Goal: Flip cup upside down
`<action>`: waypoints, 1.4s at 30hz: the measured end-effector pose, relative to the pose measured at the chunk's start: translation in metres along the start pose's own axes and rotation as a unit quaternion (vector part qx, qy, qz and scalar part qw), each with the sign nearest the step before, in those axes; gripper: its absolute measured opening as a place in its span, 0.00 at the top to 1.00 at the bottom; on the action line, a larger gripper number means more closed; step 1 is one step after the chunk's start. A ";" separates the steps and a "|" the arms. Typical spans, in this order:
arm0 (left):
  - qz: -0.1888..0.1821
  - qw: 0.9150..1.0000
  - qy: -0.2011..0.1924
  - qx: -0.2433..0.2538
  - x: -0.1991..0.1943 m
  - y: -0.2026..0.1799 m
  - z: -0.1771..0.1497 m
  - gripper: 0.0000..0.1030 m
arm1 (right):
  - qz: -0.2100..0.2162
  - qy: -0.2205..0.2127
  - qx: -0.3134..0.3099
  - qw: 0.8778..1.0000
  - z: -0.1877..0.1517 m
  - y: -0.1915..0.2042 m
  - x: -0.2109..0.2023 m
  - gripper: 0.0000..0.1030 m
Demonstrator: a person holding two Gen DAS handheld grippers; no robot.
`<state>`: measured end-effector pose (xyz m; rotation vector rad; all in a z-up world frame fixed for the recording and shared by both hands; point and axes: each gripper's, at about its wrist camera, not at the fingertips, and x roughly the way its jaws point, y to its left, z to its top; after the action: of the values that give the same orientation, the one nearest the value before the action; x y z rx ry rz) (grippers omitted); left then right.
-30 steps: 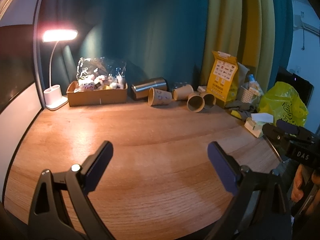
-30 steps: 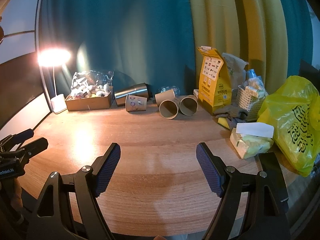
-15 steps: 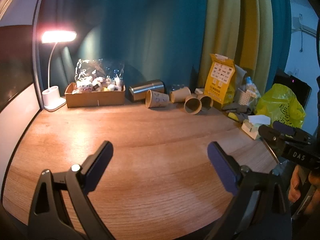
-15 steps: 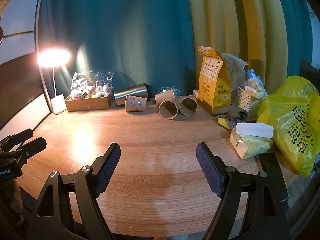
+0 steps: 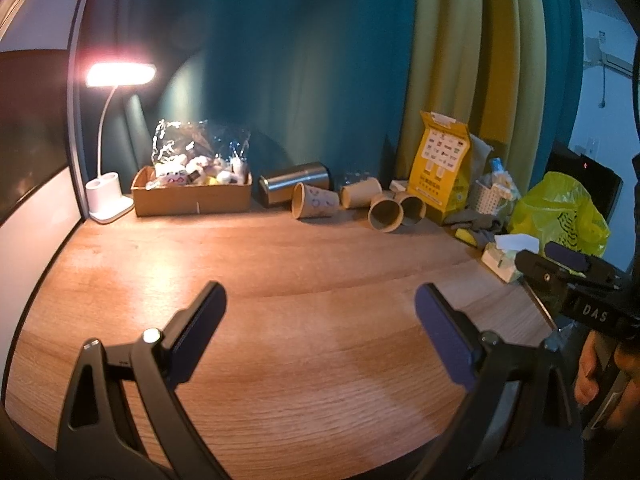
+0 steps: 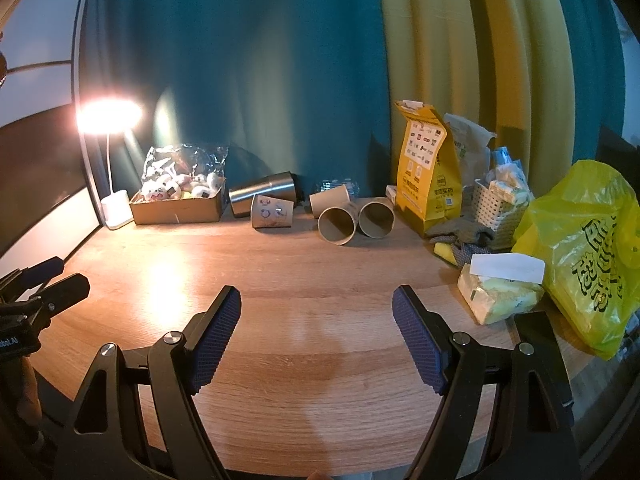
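Several brown paper cups lie on their sides at the back of the wooden table (image 6: 320, 280). A printed cup (image 6: 272, 211) (image 5: 314, 205) lies left of a plain cup (image 6: 330, 198) (image 5: 360, 198). Two more cups (image 6: 337, 225) (image 5: 385, 214) face me with open mouths. A steel tumbler (image 6: 262, 192) (image 5: 294, 187) lies behind them. My left gripper (image 5: 320, 306) is open and empty over the near table. My right gripper (image 6: 317, 308) is open and empty, far in front of the cups. Each gripper also shows at the other view's edge.
A lit desk lamp (image 6: 110, 160) and a cardboard box of small toys (image 6: 178, 204) stand back left. A yellow paper bag (image 6: 426, 168), a white basket (image 6: 498, 208), a tissue pack (image 6: 500, 292) and a yellow plastic bag (image 6: 588, 248) crowd the right side.
The left wrist view has drawn back a little, so the cups look smaller and farther. The right gripper has barely moved. Both stay open.
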<state>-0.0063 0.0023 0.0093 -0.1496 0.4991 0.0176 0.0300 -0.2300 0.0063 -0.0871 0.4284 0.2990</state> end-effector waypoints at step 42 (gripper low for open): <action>0.005 1.000 -0.001 -0.004 -0.005 0.002 0.006 0.06 | 0.001 0.001 0.001 1.000 0.003 0.001 0.001 0.21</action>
<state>-0.0076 0.0050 0.0170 -0.1547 0.4985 0.0296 0.0315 -0.2280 0.0091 -0.0855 0.4306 0.3013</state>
